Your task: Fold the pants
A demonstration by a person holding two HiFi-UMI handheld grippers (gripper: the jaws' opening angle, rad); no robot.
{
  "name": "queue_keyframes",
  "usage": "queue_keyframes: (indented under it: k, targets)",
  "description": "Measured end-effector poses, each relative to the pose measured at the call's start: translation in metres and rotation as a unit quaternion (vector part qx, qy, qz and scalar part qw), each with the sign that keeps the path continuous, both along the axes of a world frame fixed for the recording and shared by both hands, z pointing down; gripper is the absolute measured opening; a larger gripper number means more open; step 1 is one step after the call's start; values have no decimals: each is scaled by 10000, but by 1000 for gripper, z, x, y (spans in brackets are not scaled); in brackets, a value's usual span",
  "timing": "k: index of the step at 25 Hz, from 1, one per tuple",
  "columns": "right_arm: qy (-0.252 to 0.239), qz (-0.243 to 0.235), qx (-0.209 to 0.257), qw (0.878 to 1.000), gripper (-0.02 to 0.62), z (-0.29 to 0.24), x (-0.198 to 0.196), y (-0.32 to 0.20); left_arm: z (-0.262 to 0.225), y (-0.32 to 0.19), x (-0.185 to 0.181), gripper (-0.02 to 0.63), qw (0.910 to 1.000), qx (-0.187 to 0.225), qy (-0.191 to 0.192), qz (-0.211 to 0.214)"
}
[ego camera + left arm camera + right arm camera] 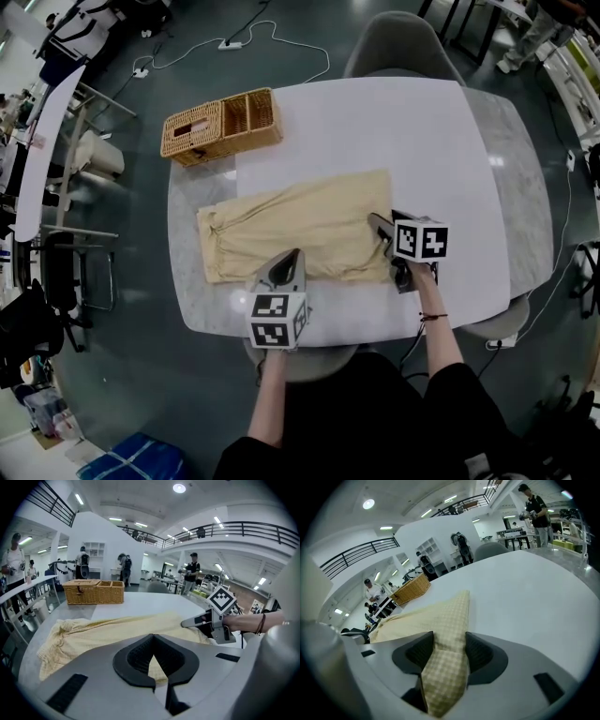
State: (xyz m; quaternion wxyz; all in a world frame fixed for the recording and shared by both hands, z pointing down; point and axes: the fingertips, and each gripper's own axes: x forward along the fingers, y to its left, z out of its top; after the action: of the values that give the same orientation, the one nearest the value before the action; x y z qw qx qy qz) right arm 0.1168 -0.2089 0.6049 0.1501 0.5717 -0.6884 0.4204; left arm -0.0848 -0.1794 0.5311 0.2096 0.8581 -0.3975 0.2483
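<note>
Pale yellow checked pants (pixel 300 230) lie flat across the white table (pixel 375 122), waistband to the left. My left gripper (pixel 292 255) sits at their near edge. In the left gripper view (pixel 153 638) its jaw tips meet, with yellow cloth (pixel 108 630) caught in the gap behind them. My right gripper (pixel 375 223) rests at the pants' right end. In the right gripper view (pixel 449 641) its jaws stand wide apart, and a strip of the pants (pixel 440 616) lies loosely between them. The left gripper view also shows the right gripper (pixel 197 620) beside the cloth.
A wicker basket (pixel 222 125) stands at the table's far left corner, beyond the pants. A grey chair (pixel 398 47) is pushed in at the far side. The table's right half is bare white top. People stand and walk in the hall behind.
</note>
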Motion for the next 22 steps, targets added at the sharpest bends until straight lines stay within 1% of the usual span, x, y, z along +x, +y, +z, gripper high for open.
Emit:
queue_keyframes:
  k: [2, 6, 8, 9, 14, 19, 22]
  targets:
    - [-31, -72, -35, 10000, 216, 1, -1, 1, 0, 0, -1, 8, 10000, -2, 2, -10]
    - [-269, -201, -63, 9994, 93, 1, -9, 0, 1, 0, -5, 8, 10000, -7, -14, -63]
    - [-245, -227, -31, 9994, 53, -2, -10, -1, 0, 1, -7, 8, 9999, 2, -25, -98]
    - [-223, -226, -15, 9995, 44, -4, -11, -1, -2, 1, -8, 8, 9999, 11, -30, -120]
    - [-296, -185, 22, 9994, 35, -13, -10, -2, -8, 2, -17, 8, 9996, 77, -45, -257]
    - [-380, -260, 21, 9989, 34, -28, -15, -4, -13, 4, -32, 8, 9993, 120, -48, -360]
    - [-340, -390, 121, 9986, 34, -40, -20, -6, -20, 3, -37, 8, 9991, 220, 38, -352]
